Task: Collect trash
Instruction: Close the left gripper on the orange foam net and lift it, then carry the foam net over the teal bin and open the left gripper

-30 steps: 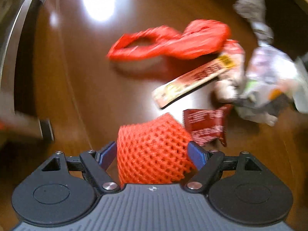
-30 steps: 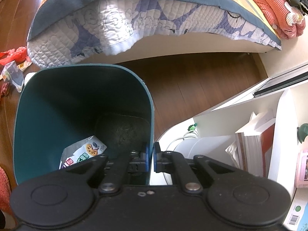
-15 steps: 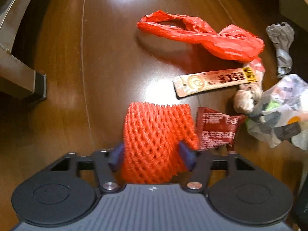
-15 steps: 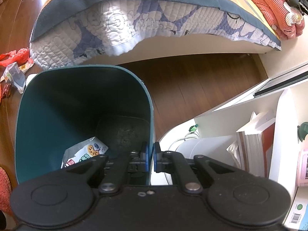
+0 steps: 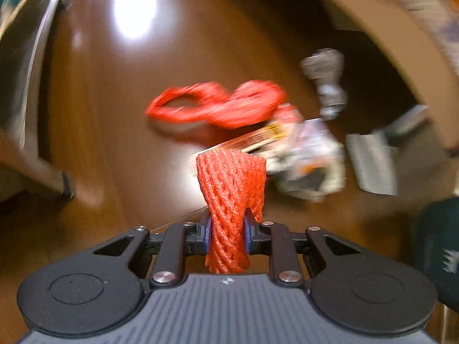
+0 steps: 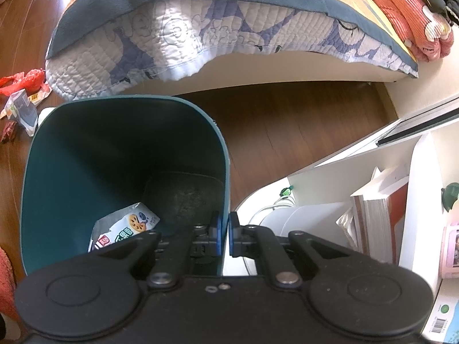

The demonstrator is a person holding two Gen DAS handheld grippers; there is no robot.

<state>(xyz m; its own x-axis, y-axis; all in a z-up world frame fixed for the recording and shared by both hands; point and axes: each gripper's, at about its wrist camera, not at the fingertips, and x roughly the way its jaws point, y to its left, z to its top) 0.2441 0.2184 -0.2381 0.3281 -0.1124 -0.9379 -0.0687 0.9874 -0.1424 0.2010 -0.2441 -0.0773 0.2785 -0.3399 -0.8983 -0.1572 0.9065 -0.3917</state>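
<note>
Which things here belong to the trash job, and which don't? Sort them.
Job:
- orange foam mesh sleeve in left gripper
- dark teal plastic bin, rim gripped by right gripper
- red plastic bag
- crumpled clear wrapper pile
- printed snack packet in bin

Bystanders:
- quilted blue-white bedspread
- stacked books

Quilted bedspread (image 6: 178, 37) overhangs; books (image 6: 375, 215) stand shelved.

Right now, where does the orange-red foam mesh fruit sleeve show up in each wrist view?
Left wrist: the orange-red foam mesh fruit sleeve sits at centre, pinched between the left gripper fingers and sticking up over the blurred floor.
Right wrist: only a sliver of it shows at the lower-left edge, left of the dark teal plastic bin.
Shared landmark: the dark teal plastic bin, at the left wrist view's right edge.
</note>
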